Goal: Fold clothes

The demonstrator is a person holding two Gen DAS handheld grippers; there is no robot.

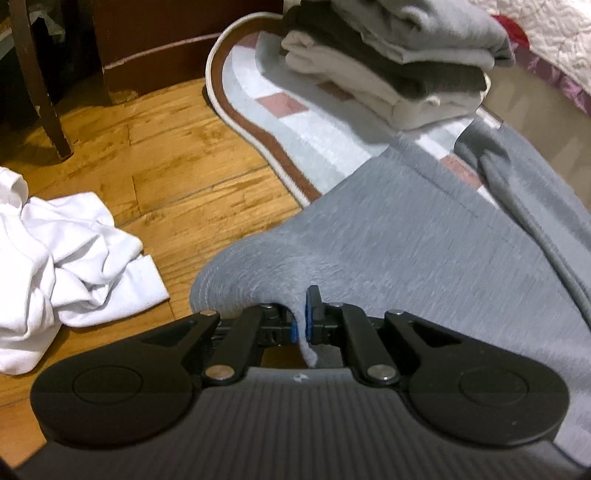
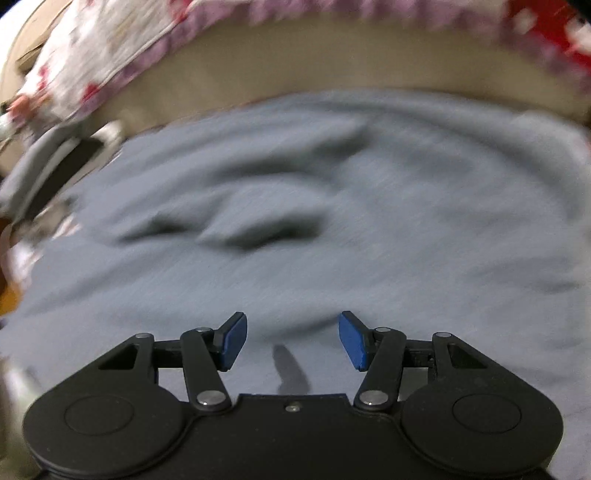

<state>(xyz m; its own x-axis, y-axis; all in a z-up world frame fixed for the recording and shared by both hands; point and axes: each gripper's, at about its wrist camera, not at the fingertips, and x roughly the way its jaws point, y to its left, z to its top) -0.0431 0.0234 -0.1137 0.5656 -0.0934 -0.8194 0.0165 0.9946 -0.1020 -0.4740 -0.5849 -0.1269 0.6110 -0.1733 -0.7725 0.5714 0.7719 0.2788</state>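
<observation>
Wooden flooring (image 1: 192, 155) ran under a patterned rug (image 1: 280, 122) beside the quilted bed (image 1: 546, 29), as I saw it through the left wrist camera. Across rug and floor lay the grey garment (image 1: 424, 240), blurred in my right view. A stack of folded clothes (image 1: 388, 70) sat on the rug beyond it; a crumpled white garment (image 1: 62, 266) lay on the boards. My left gripper (image 1: 301, 321) was clenched on the grey garment's edge. My right gripper (image 2: 291, 339) hung spread wide over the cloth, grasping nothing.
</observation>
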